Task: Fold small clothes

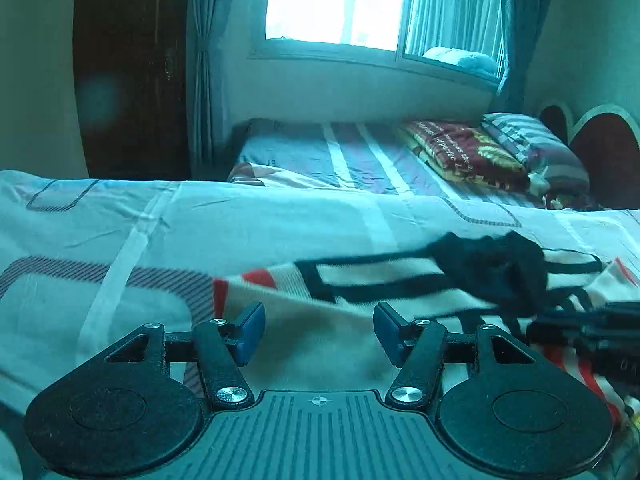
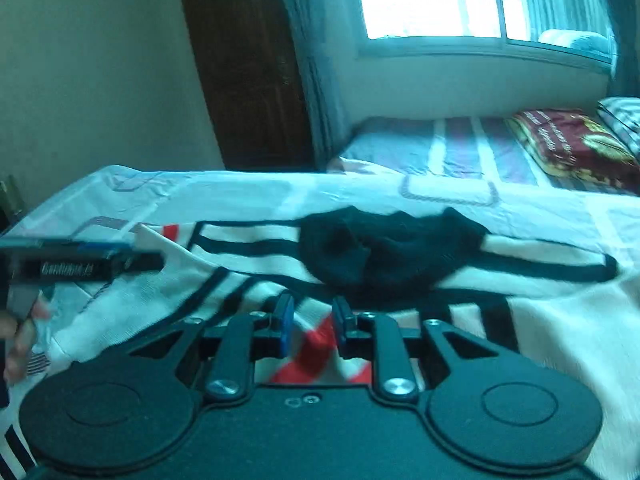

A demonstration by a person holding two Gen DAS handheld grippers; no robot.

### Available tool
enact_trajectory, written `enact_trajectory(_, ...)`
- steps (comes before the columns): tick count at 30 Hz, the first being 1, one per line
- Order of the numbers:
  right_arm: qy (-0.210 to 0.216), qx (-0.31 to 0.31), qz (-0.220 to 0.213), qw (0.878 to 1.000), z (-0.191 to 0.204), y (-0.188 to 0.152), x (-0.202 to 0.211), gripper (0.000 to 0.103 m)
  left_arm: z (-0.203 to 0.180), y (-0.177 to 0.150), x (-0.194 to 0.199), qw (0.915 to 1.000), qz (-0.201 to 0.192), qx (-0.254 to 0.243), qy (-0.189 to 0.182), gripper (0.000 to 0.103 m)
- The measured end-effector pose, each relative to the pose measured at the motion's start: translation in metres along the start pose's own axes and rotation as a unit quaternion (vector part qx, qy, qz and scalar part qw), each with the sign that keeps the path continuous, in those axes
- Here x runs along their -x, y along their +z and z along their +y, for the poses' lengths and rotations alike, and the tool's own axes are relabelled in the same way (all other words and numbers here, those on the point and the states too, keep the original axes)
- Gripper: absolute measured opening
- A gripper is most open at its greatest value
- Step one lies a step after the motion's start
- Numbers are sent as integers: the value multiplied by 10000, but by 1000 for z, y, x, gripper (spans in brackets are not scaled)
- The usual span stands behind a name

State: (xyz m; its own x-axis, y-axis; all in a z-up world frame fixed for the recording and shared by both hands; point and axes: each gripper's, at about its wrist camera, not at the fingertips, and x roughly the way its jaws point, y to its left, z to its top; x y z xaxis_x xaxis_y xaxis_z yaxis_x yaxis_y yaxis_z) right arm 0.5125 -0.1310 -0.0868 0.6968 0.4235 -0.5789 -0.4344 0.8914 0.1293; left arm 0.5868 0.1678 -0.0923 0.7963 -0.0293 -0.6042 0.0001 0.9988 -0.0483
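- The left hand-held gripper (image 1: 319, 334), black with blue pads, had its fingers spread wide apart with nothing between them.
- It sat low over a white knitted garment with black bands and red patches (image 1: 360, 284), which lay spread on a bed covered by a pale sheet printed with rounded rectangles (image 1: 120, 224).
- The garment's left edge lay just ahead of the left finger pad (image 1: 250, 332), and the cloth ran on under and to the right of the gripper.
- A crumpled black knitted piece (image 1: 496, 268) lay on top of the white garment, ahead and to the right of the left gripper.
- The right hand-held gripper (image 2: 312, 326) had its blue pads drawn close together with a narrow gap. A red and white part of the garment (image 2: 320, 356) showed in that gap, but I could not tell whether the pads pinched it.
- In the right wrist view the black piece (image 2: 384, 252) lay just ahead of the fingertips, slightly to the right, resting on the white garment (image 2: 256, 240).
- The left gripper showed blurred at the far left edge of that view, over the garment's left corner.
- Beyond both grippers lay a second bed with a striped purple sheet (image 1: 344, 152), a folded maroon patterned blanket (image 1: 464, 152) and a striped pillow (image 1: 536, 144).
- A bright window (image 1: 340, 0) with grey curtains and a dark wooden door (image 1: 132, 68) stood at the back.
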Motion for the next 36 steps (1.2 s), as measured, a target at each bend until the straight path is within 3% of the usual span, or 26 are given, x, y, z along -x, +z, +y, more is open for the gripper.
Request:
enact_trajectory(2,-123,241,63,9996,4,-2,-9,19,5,4,-21,9995,299,-10,110,60)
enact_trajectory(3,-206,336,93,9992,5,-2,-13,19,10,1,-31,9991,412,56,71,66)
enact_trajectory(8,-356,385,127,9985,0,1,-20,20,17,-1,-33,9995,308,73,-38,69)
enact_trajectory(11,-398,441,123,9982,-3,6,-8,22,7,-3,-12,9997,235,-54,82,69)
enact_trajectory(13,-360,304,-64,9989,-8,5,9,24,-3,-10,13,9999,22,-123,-50,69)
enact_trajectory(17,-288,218,108,9993,-9,-3,14,23,-26,-36,36,9998,14,-143,-98,69)
enact_trajectory(19,-462,373,236,9980,-7,-10,9,21,-33,-48,35,9996,170,-192,75,69)
enact_trajectory(23,-768,240,161,9966,-13,-12,28,22,-34,-54,54,9993,74,-265,255,69)
enact_trajectory(26,-462,163,-128,9987,-17,-18,57,25,-35,-61,71,9991,6,-392,169,69)
enact_trajectory(28,-512,396,148,9978,-14,-28,54,25,-30,-69,62,9984,286,-391,282,69)
enact_trajectory(29,-627,442,441,9961,-17,-34,46,26,-26,-73,64,9989,193,-360,239,69)
enact_trajectory(30,-614,474,319,9965,-20,-38,51,26,-25,-72,68,9985,235,-396,310,69)
enact_trajectory(32,-900,364,285,9949,-26,-37,69,26,-26,-71,89,9966,141,-554,590,69)
enact_trajectory(33,-1034,284,141,9941,-30,-37,83,30,-22,-74,103,9971,24,-533,550,71)
enact_trajectory(36,-936,-107,-119,9955,-46,-47,131,30,-6,-93,140,9981,72,-372,485,73)
